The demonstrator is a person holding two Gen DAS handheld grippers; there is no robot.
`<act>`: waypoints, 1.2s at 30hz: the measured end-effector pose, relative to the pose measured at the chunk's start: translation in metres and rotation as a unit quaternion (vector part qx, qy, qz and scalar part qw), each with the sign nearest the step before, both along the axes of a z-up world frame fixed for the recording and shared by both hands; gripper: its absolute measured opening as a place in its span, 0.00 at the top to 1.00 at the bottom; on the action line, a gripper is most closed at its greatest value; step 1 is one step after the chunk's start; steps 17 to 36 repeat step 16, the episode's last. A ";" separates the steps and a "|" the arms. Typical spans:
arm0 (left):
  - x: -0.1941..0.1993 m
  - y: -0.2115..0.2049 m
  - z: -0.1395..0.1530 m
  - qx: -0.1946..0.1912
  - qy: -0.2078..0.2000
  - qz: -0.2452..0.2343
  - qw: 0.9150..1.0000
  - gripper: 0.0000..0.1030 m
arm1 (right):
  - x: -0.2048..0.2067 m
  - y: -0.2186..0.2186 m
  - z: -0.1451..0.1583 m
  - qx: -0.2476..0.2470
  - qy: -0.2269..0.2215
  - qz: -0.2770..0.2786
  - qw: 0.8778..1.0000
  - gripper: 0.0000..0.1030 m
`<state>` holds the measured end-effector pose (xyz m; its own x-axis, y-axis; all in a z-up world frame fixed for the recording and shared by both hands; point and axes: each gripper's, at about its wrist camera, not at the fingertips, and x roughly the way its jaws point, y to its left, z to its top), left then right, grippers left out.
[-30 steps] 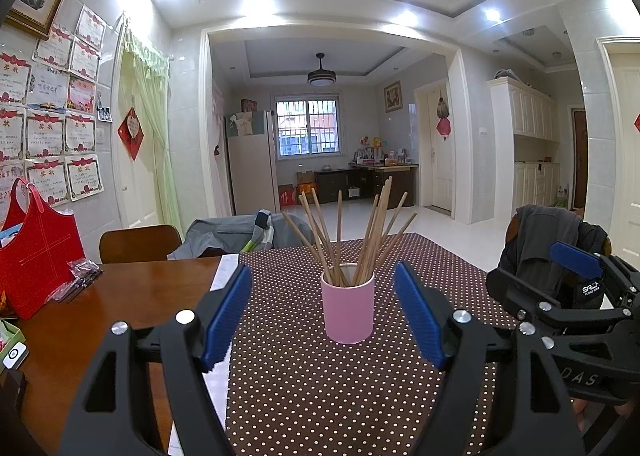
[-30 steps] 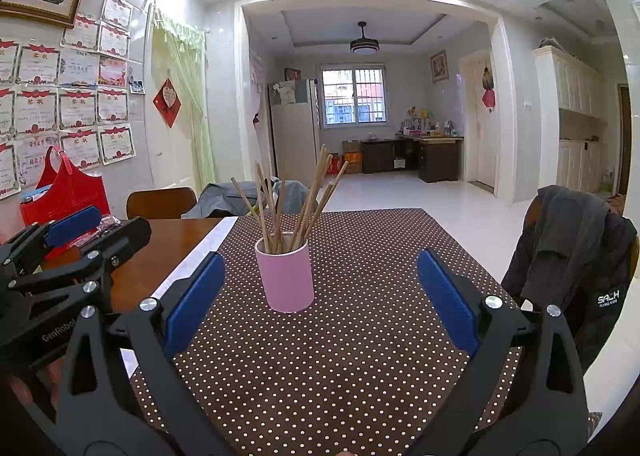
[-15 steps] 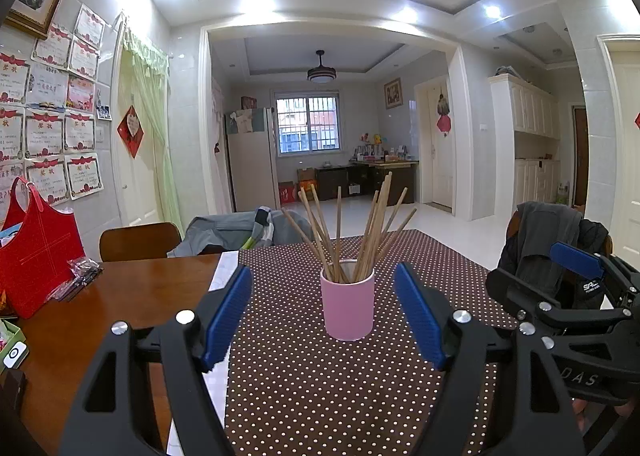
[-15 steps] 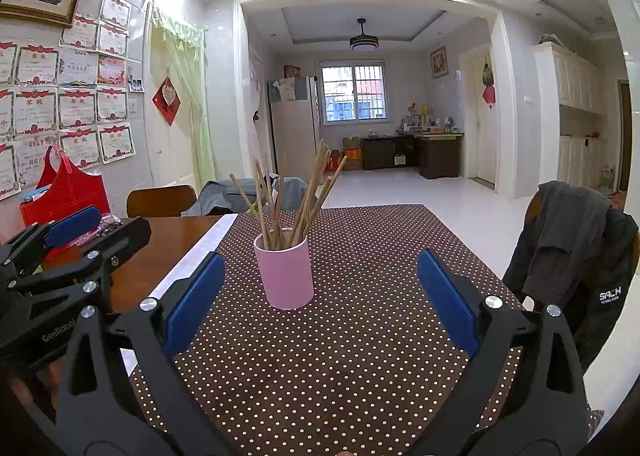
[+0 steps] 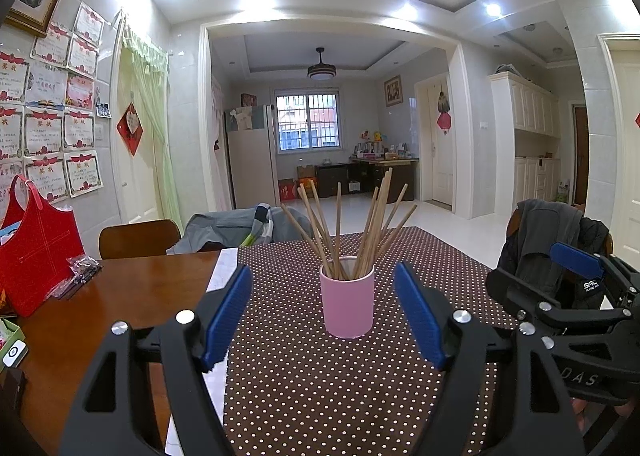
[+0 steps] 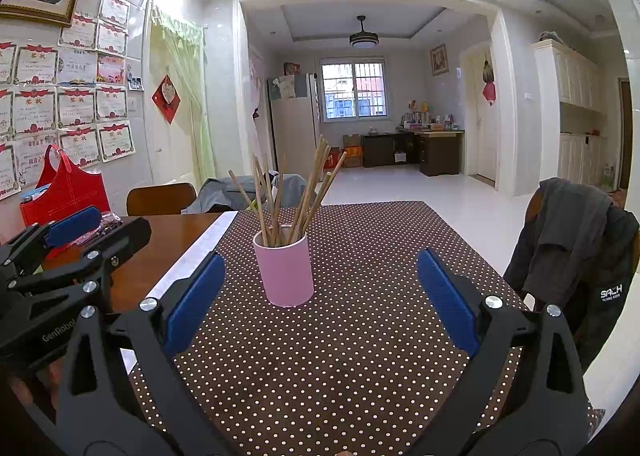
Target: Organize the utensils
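We see a matt pink cup (image 5: 347, 306) holding plain wooden sticks (image 5: 362, 228), on a brown cloth (image 5: 320, 376) dotted white. The bare table (image 5: 80, 320) is glossy brown wood. Our grippers look like matt black plastic with blue pads (image 5: 226, 314) and shiny metal screws (image 5: 185, 316). A red bag (image 5: 38, 252) looks like smooth leather.

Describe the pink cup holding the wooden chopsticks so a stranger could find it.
Find the brown white-dotted tablecloth covering the wooden dining table. Near its middle stands a pale pink cylindrical cup. It alone stands on the cloth, bristling with thin wooden chopsticks.
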<state>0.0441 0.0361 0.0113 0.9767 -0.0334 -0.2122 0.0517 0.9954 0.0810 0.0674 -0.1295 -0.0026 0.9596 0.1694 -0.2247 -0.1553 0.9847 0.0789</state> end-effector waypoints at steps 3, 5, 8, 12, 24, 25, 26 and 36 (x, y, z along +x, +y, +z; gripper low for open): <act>0.001 -0.001 -0.001 0.000 0.002 0.000 1.000 0.30 | 0.001 0.001 -0.001 0.000 0.001 0.000 1.000 0.08; 0.002 -0.001 -0.001 0.000 0.003 0.000 1.000 0.30 | 0.004 0.002 -0.001 -0.001 0.003 0.000 1.000 0.08; 0.006 -0.002 -0.002 -0.001 0.009 0.000 1.000 0.30 | 0.007 0.002 -0.003 -0.002 0.006 0.000 1.000 0.08; 0.012 -0.002 -0.005 -0.002 0.018 -0.001 1.000 0.30 | 0.013 0.001 -0.005 -0.002 0.013 0.001 1.000 0.08; 0.022 -0.001 -0.013 0.001 0.037 -0.004 0.999 0.30 | 0.020 0.002 -0.010 -0.006 0.023 -0.002 1.000 0.08; 0.022 -0.001 -0.013 0.001 0.037 -0.004 0.999 0.30 | 0.020 0.002 -0.010 -0.006 0.023 -0.002 1.000 0.08; 0.022 -0.001 -0.013 0.001 0.037 -0.004 0.999 0.30 | 0.020 0.002 -0.010 -0.006 0.023 -0.002 1.000 0.08; 0.022 -0.001 -0.013 0.001 0.037 -0.004 0.999 0.30 | 0.020 0.002 -0.010 -0.006 0.023 -0.002 1.000 0.08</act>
